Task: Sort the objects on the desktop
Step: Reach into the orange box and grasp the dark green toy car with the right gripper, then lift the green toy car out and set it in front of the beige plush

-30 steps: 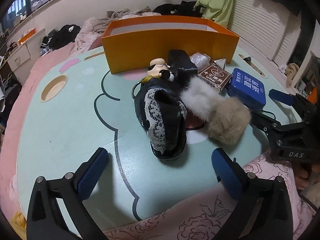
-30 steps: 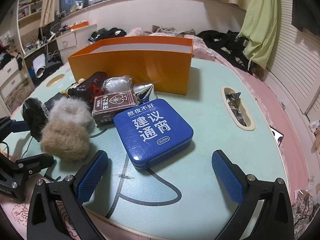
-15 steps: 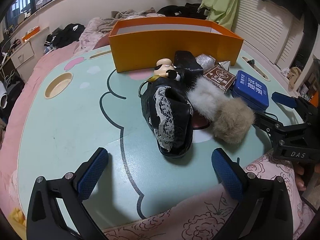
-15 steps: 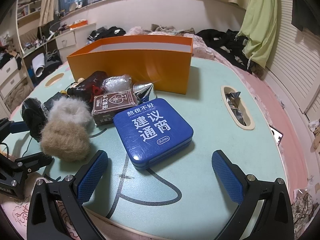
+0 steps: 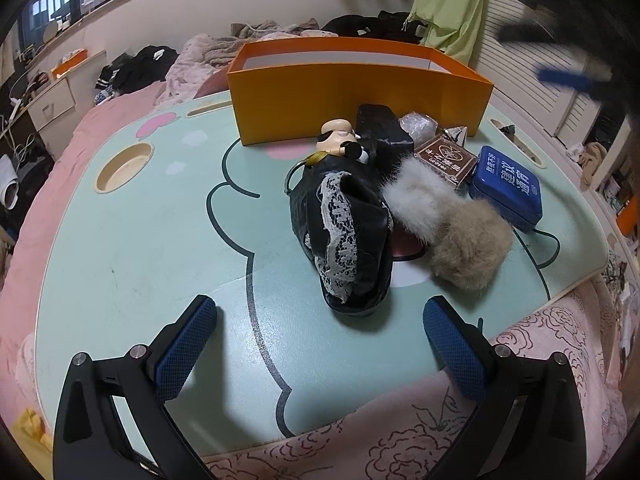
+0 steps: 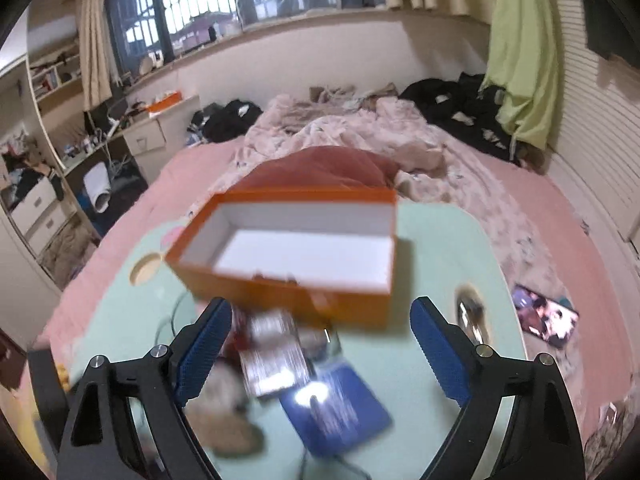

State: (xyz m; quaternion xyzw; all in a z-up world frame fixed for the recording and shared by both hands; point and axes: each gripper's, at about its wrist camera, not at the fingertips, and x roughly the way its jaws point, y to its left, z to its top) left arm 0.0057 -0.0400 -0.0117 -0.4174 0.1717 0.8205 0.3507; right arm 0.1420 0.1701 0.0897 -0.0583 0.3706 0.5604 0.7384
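An open orange box stands at the far side of the mint-green table. In front of it lie a black lace pouch, a white and beige fur piece, a blue tin, a brown card pack, a small figurine and a black case. My left gripper stands open near the table's front edge, short of the pouch. My right gripper is raised above the pile, its jaws closing with nothing between them.
Round and slotted cut-outs sit in the table top. The table rests on a pink bed with heaped bedding and dark clothes. A printed card lies on the bed right of the table. A desk stands at the left wall.
My right gripper has risen sharply from table level; its view now looks down into the orange box and is blurred. The left gripper and the objects have stayed put.
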